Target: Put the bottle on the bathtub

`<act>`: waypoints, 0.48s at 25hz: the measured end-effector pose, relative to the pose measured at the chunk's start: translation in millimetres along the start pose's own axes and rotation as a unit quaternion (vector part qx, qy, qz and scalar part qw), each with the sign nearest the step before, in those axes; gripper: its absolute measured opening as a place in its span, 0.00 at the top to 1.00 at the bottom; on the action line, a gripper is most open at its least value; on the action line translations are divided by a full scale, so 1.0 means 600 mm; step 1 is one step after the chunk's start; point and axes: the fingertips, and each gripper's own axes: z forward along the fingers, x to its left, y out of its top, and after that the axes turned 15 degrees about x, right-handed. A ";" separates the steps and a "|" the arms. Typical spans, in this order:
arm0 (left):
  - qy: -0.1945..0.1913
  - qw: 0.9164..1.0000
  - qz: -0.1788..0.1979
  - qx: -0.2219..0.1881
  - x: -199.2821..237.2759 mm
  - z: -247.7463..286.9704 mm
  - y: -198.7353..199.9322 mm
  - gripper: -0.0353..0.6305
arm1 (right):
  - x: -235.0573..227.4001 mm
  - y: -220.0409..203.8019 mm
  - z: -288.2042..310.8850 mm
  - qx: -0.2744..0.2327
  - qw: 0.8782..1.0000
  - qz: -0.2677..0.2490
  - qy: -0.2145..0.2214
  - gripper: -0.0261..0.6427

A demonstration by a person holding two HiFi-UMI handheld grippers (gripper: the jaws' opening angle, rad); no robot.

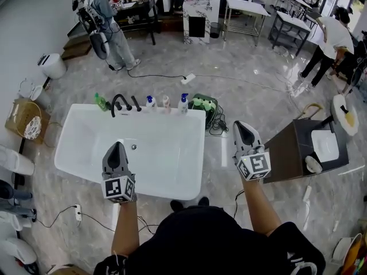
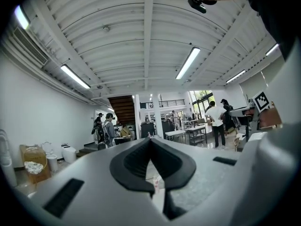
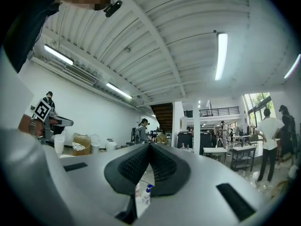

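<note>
A white bathtub stands on the floor in front of me. Along its far rim stand a green bottle, a black faucet, a white bottle with a blue top, a pink bottle and a blue-capped bottle. My left gripper hovers over the tub's basin, shut and holding nothing. My right gripper is held past the tub's right end, shut and holding nothing. Below the shut jaws the left gripper view shows a pink bottle, the right gripper view a blue-capped bottle.
A green basket sits by the tub's far right corner, with cables around it. A dark cabinet with white items on top stands at the right. A cardboard box and toilets line the left. People stand at the back.
</note>
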 end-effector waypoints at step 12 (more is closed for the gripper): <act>-0.016 1.000 0.008 -0.012 -0.002 0.003 0.007 0.94 | 0.011 -0.003 0.006 0.004 1.000 -0.001 0.001 0.95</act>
